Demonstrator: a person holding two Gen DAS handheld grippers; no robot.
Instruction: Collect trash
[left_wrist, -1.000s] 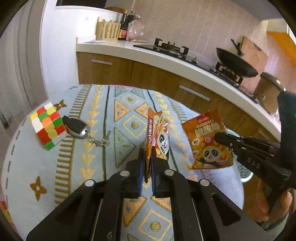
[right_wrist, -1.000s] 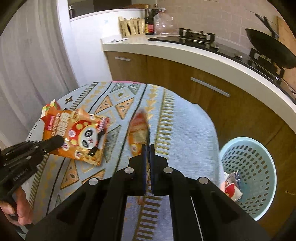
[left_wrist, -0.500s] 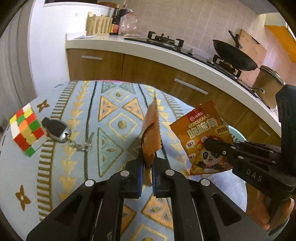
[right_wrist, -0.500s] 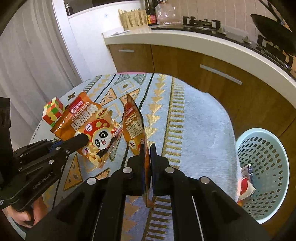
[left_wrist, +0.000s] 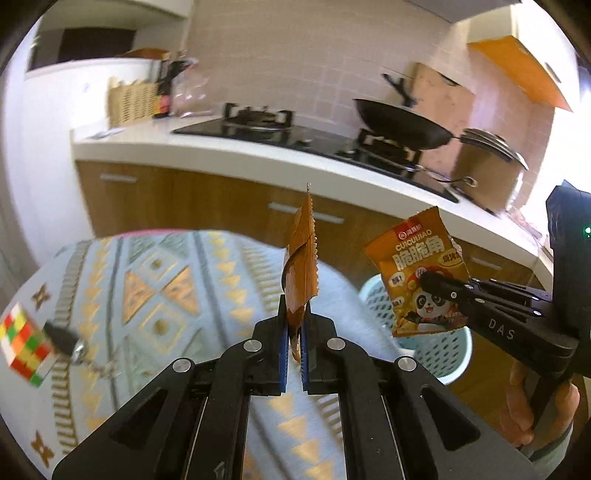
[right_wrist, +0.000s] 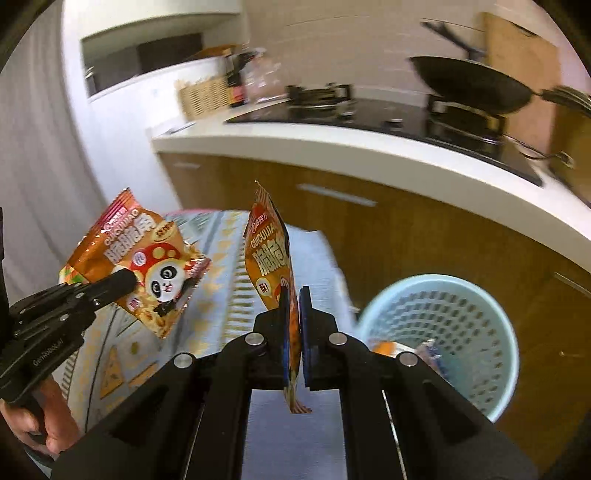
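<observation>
Both grippers loaded, both held in air above the table (left_wrist: 229, 258) edge. L gripper (left_wrist: 293, 343) is clamped on the lower edge of a snack bag (left_wrist: 301, 266), seen edge-on from its own cam, face-on from the R cam, where the L gripper (right_wrist: 122, 280) pinches the left bag near its bottom. R gripper (right_wrist: 294, 325) is clenched on a second bag (right_wrist: 271, 258), grip low on the pack, top standing up; in the L view this right bag (left_wrist: 421, 280) hangs just in front of the bin (left_wrist: 439, 354). Bin (right_wrist: 443, 332) sits on the floor beside the table, some wrappers already inside. Handling, judged: foil packs are v. light, limp, slick; they twist and flap in the grip (L bag already curls), so a pinch on the crimped seam or a flat corner holds best, not the puffy middle. No breakage risk; main risk is the pack drifting past the rim on release, so drop from low over the bin. Cube (left_wrist: 22, 343) and key (left_wrist: 68, 341) lie on the table, not trash.
</observation>
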